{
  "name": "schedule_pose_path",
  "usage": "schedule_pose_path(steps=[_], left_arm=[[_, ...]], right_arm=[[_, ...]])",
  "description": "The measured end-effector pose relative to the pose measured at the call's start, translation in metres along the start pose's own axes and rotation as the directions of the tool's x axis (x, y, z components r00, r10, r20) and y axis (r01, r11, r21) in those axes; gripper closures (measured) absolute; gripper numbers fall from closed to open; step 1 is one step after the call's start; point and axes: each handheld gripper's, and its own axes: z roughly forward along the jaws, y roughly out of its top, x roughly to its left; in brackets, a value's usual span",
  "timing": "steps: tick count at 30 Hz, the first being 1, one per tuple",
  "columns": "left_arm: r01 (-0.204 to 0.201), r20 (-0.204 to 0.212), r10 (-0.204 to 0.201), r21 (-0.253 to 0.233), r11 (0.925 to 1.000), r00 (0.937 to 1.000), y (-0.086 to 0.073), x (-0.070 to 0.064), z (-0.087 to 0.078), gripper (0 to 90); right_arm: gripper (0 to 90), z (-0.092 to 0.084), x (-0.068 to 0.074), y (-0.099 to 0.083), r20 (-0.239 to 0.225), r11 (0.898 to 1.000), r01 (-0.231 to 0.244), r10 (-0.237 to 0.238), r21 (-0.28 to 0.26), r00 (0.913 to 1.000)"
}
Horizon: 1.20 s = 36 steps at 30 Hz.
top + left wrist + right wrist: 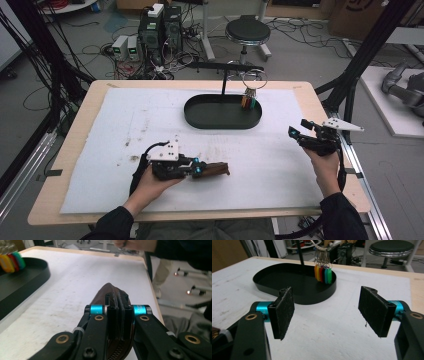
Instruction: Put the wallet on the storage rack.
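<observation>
The left tool (196,169) is clamped on a brown zipped pouch (214,170), and the left gripper view shows why it sits so steady: both pads pinch the leather edge-on, squeezing the folded sides flat between them, zipper teeth just visible below the grip. The pouch lies low near the front of the white mat (125,125), pointing right across the surface, its far end resting on or just above the mat; I cannot tell which. Held by one end like that, the free end is offered toward the other hand, which looks like a setup for a two-handed job, perhaps working the zipper.

The left hand (150,182) lies low, forearm coming in from the bottom edge, wrist turned so the tool runs almost level with the surface.

Over on the right, the right tool (296,134) has its jaws wide apart with nothing between them. It is held up off the mat near the right edge of the surface, well apart from the pouch, angled inward toward the black tray (200,117). The right gripper view looks between the pads at that tray and the coloured key tags (323,273) hanging over it from a ring on a stand.
</observation>
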Motion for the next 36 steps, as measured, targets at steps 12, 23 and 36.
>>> schedule_pose_path(steps=[12,23,36], left_arm=[[0.115,-0.03,-0.115,-0.016,0.9933,0.9929,0.002,0.028,-0.004,87.2],[0.124,-0.022,-0.125,-0.012,0.9922,0.992,0.002,0.035,-0.004,87.2],[0.127,-0.018,-0.127,-0.012,0.9918,0.9917,0.001,0.036,-0.004,87.1]], right_arm=[[29.0,0.026,0.033,0.003,-0.271,0.99,0.138,-0.125,0.028,0.9544],[28.1,0.072,0.083,0.002,-0.492,0.968,0.237,-0.17,0.077,0.854],[32.1,0.118,0.129,-0.011,-0.645,0.919,0.37,-0.2,0.139,0.7379]])
